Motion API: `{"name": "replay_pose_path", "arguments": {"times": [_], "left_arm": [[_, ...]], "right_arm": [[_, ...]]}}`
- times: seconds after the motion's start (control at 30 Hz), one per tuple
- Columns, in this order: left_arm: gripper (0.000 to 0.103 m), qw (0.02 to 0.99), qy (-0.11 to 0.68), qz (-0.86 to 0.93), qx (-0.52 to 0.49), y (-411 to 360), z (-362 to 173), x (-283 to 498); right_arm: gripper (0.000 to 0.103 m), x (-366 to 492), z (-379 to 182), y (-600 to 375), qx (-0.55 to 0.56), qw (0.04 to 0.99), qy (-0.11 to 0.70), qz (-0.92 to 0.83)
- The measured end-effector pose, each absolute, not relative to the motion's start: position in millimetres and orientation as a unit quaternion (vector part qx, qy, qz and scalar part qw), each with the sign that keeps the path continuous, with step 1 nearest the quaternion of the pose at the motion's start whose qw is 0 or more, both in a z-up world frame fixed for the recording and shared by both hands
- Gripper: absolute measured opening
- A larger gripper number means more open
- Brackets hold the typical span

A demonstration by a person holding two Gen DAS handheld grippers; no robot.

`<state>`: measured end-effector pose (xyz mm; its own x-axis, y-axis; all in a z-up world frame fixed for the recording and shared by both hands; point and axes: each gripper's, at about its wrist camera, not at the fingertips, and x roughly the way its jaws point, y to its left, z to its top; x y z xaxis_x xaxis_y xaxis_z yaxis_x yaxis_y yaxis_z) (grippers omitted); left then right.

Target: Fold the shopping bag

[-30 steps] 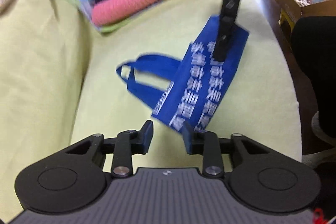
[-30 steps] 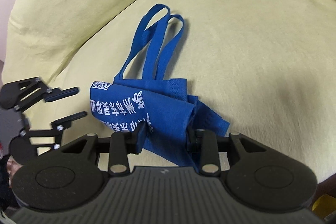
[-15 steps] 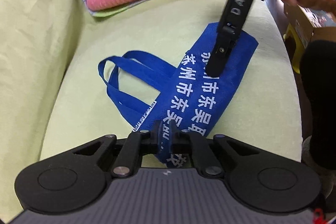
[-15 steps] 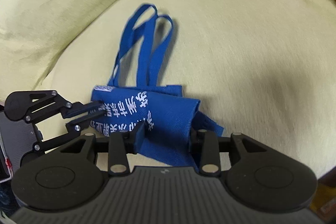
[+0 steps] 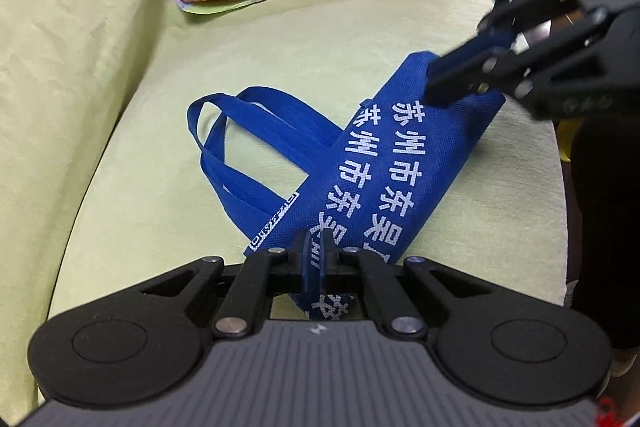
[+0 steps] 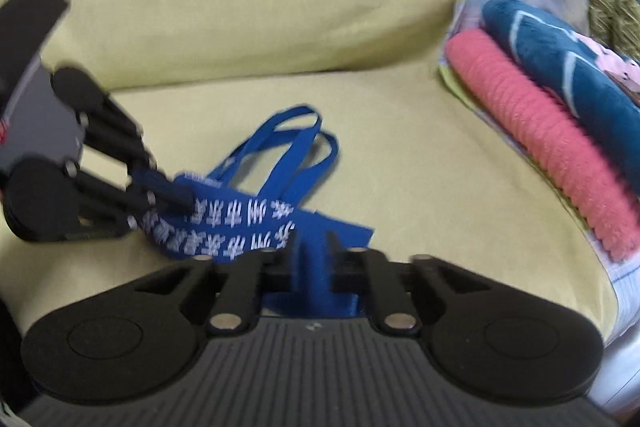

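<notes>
While the long blue non-woven shopping bag with white printed characters (image 5: 384, 171) lies folded into a narrow strip on the pale yellow-green sofa seat (image 5: 160, 195), each end of it is pinched by a black two-finger claw. The left claw (image 5: 314, 255) is pressed together on the end nearest its camera; the right claw (image 5: 436, 83) has just been closing, and its jaws are seen clamped on the far end. The step in hand is judged to be the folding of the strip end over end. For the next move, one end would have to be lifted and carried across onto the other while both grips are kept, with the two blue webbing handles (image 5: 248, 147) tucked inside. Both claws are pointed steeply downward at the seat.
</notes>
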<state>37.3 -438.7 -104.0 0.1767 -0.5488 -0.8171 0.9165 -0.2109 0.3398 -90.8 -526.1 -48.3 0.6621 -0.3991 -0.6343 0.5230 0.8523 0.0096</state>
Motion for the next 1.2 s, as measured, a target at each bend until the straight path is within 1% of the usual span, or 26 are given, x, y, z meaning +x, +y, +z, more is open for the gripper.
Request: {"name": "replay_pose_path", "arguments": {"times": [0.1, 0.2, 0.73, 0.9, 0.93, 0.97, 1.03, 1.07, 1.1, 1.2], "left_arm": [[0.0, 0.61, 0.193, -0.607, 0.472, -438.8, -105.1, 36.1], [0.0, 0.618, 0.192, -0.601, 0.47, -439.9, -106.5, 33.3], [0.0, 0.641, 0.198, -0.574, 0.47, -441.9, -105.0, 24.1], [0.0, 0.65, 0.186, -0.567, 0.471, -438.6, -105.6, 19.2], [0.003, 0.65, 0.171, -0.567, 0.476, -435.6, -105.9, 16.2], [0.008, 0.65, 0.148, -0.565, 0.487, -431.1, -106.5, 11.7], [0.042, 0.643, 0.087, -0.558, 0.517, -416.6, -109.7, 0.0], [0.049, 0.634, 0.055, -0.557, 0.533, -408.0, -112.5, -5.8], [0.052, 0.624, 0.023, -0.556, 0.549, -399.4, -115.3, -11.6], [0.052, 0.576, -0.077, -0.541, 0.609, -375.1, -130.9, -27.1]], "right_arm": [[0.007, -83.2, -61.9, -532.4, 0.097, 0.9, 0.343, -0.252], [0.007, -82.3, -67.3, -538.6, 0.111, 0.901, 0.34, -0.246], [0.007, -77.4, -67.2, -538.4, 0.11, 0.897, 0.349, -0.249], [0.007, -77.2, -67.5, -537.8, 0.107, 0.897, 0.35, -0.25], [0.007, -77.5, -67.7, -537.7, 0.107, 0.897, 0.349, -0.25], [0.007, -77.9, -67.8, -537.7, 0.107, 0.897, 0.349, -0.25], [0.007, -79.0, -67.8, -538.1, 0.111, 0.897, 0.347, -0.25], [0.007, -79.8, -68.0, -538.6, 0.113, 0.898, 0.346, -0.249], [0.007, -80.6, -68.4, -539.1, 0.114, 0.898, 0.344, -0.249], [0.007, -82.2, -69.3, -538.9, 0.114, 0.9, 0.34, -0.248]]}}
